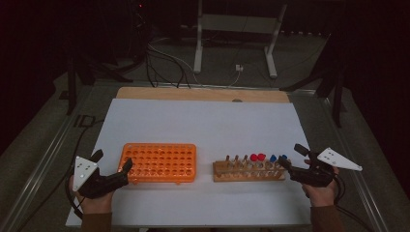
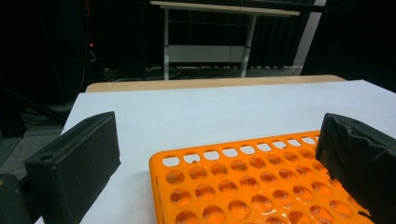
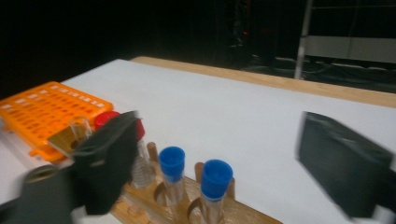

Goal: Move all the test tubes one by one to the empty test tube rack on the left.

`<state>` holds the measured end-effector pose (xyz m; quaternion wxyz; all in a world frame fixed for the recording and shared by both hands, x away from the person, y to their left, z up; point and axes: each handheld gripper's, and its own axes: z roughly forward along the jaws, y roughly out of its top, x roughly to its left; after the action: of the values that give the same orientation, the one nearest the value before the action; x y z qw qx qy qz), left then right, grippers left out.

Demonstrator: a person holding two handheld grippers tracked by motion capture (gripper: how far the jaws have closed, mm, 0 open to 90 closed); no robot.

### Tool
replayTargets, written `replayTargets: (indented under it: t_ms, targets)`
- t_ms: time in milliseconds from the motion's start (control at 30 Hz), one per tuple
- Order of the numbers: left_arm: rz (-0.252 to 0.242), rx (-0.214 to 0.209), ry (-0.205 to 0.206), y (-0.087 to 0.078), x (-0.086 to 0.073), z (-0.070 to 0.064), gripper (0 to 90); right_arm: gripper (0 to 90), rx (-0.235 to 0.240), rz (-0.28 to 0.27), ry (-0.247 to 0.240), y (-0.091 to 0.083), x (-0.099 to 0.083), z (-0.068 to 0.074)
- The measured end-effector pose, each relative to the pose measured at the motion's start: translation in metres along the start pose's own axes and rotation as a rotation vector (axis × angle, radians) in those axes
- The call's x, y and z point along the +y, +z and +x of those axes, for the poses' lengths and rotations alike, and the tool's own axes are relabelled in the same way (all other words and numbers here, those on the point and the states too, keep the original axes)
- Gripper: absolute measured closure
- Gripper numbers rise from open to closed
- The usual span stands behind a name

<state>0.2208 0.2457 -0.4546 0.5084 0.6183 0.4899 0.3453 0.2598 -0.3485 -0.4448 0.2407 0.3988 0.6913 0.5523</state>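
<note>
Two racks sit side by side on the white worktop point(image 1: 203, 125): at the left, the left tool point(image 1: 112, 163) has its jaws spread wide apart and holds nothing, one jaw at the near left corner of the empty orange rack point(image 1: 158, 162). Just right of that rack stands the wooden rack point(image 1: 249, 172), carrying tubes with red caps point(image 1: 257, 157) and blue caps point(image 1: 278, 158). At its right end the right tool point(image 1: 292, 157) is also open and empty, close to the blue-capped tubes.
</note>
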Motion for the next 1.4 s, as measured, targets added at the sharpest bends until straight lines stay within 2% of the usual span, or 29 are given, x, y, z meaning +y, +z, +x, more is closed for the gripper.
replayTargets:
  t_ms: [33, 67, 100, 167, 200, 233, 267, 333, 400, 433, 533, 700, 933, 1300, 1400]
  targets:
    - [0.000, 0.000, 0.000, 0.000, 0.000, 0.000, 0.8, 18.8, 0.000, 0.000, 0.000, 0.000, 0.000, 0.000]
    - [0.002, -0.001, 0.001, 0.000, -0.001, -0.001, 0.8, 29.0, -0.007, 0.013, 0.004, 0.001, 0.000, 0.001]
    - [0.002, -0.001, 0.001, 0.000, -0.001, -0.001, 0.8, 34.7, -0.011, 0.021, 0.003, 0.001, -0.001, 0.001]
    - [0.002, 0.000, 0.002, 0.000, -0.001, 0.000, 0.8, 43.0, -0.009, 0.042, -0.006, 0.002, -0.002, 0.002]
    - [0.003, 0.001, -0.001, 0.000, -0.001, 0.000, 0.8, 43.0, -0.009, 0.042, -0.006, 0.002, -0.002, 0.002]
    - [0.003, 0.001, -0.003, 0.000, -0.001, 0.000, 0.8, 52.2, -0.012, 0.061, -0.017, 0.003, -0.004, 0.003]
    - [0.003, 0.000, -0.003, 0.000, -0.001, 0.000, 0.8, 52.2, -0.012, 0.061, -0.017, 0.003, -0.004, 0.003]
    - [0.002, -0.001, -0.007, 0.000, -0.002, 0.000, 0.8, 59.3, -0.011, 0.084, -0.023, 0.005, -0.007, 0.003]
    - [0.002, 0.000, -0.007, 0.000, -0.002, 0.000, 0.8, 60.9, -0.006, 0.092, -0.021, 0.006, -0.008, 0.003]
    - [0.002, 0.000, -0.008, 0.000, -0.002, 0.000, 0.8, 65.8, 0.001, 0.112, -0.036, 0.007, -0.010, 0.004]
    - [0.007, 0.000, -0.004, 0.001, -0.003, 0.000, 0.8, 70.9, -0.004, 0.142, -0.049, 0.009, -0.013, 0.006]
    - [0.012, -0.003, -0.003, 0.003, -0.004, -0.002, 0.8, 74.2, -0.006, 0.177, -0.063, 0.010, -0.017, 0.007]
    - [0.015, -0.006, -0.006, 0.003, -0.004, -0.002, 0.8, 75.3, -0.003, 0.202, -0.056, 0.011, -0.018, 0.007]
    - [0.016, -0.011, -0.005, 0.004, -0.006, -0.002, 0.8, 76.6, -0.002, 0.216, -0.060, 0.012, -0.016, 0.008]
    - [0.021, -0.012, -0.003, 0.005, -0.006, -0.002, 0.8, 76.6, 0.000, 0.201, -0.066, 0.009, -0.010, 0.011]
